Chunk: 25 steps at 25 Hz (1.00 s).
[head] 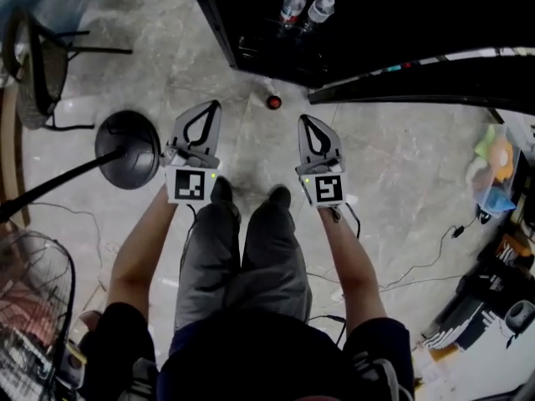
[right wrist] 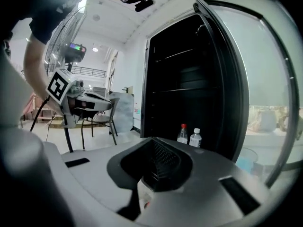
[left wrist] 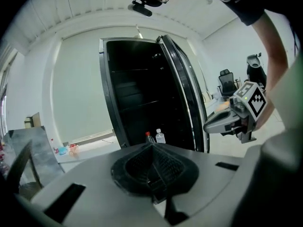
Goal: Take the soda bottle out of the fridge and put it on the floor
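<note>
Hovering closed and empty, the left gripper point(head: 215, 107) and right gripper point(head: 303, 121) leave the red-capped soda bottle point(head: 291, 5) ahead untouched inside the open fridge point(head: 393, 23).

right tongs point(right wrist: 152, 143): closed, empty | soda bottle point(right wrist: 182, 135): inside open fridge point(right wrist: 189, 70)

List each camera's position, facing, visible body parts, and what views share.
Head view: on the person's head, facing steeply down at the floor; shows forearms, legs, left gripper, right gripper.
Left gripper view: on the left gripper, facing along its shut jaws into the open fridge; shows the right gripper and right arm.
Right gripper view: on the right gripper, facing the fridge likewise; shows the left gripper and left arm.
Shared: all three show the fridge and its red-cap bottle and white-cap bottle.
</note>
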Tool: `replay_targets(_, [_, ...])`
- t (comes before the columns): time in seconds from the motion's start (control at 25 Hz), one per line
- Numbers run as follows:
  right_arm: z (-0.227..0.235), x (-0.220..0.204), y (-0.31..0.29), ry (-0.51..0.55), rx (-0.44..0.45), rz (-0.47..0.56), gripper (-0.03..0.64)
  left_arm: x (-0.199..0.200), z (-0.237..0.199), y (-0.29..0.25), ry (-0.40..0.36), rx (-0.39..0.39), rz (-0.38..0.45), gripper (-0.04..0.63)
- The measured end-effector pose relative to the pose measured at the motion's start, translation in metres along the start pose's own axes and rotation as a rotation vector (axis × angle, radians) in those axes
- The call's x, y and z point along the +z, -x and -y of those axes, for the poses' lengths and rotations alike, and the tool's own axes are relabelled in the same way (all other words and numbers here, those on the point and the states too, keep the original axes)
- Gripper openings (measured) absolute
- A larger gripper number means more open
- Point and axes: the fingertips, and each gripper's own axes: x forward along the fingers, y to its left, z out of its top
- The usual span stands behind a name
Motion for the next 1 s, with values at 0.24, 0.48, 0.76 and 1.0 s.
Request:
replay_targets(0.24, [0.008,0.095,0.038,-0.02,-0.023,0.017,0.02,0.089,-0.021,0.039,0.1,0.069,0.023,0.023])
replay_targets(0.48, [0.016,0.183,0.08,-0.076,-0.039,0.044,0.02,0.178,-0.033,0.067,0.082,0.076,0.038,0.023])
replay_targets(0.76, [0.024,0.265,0.132,-0.095,-0.065,0.07,0.02,0.265,-0.035,0.104,0.181,0.109,0.087,0.023])
replay_targets(1.0, [0.031,0.329,0.172,-0.091,-0.076,0.088,0.02,0.334,-0.034,0.136,0.153,0.119,0.115,0.023])
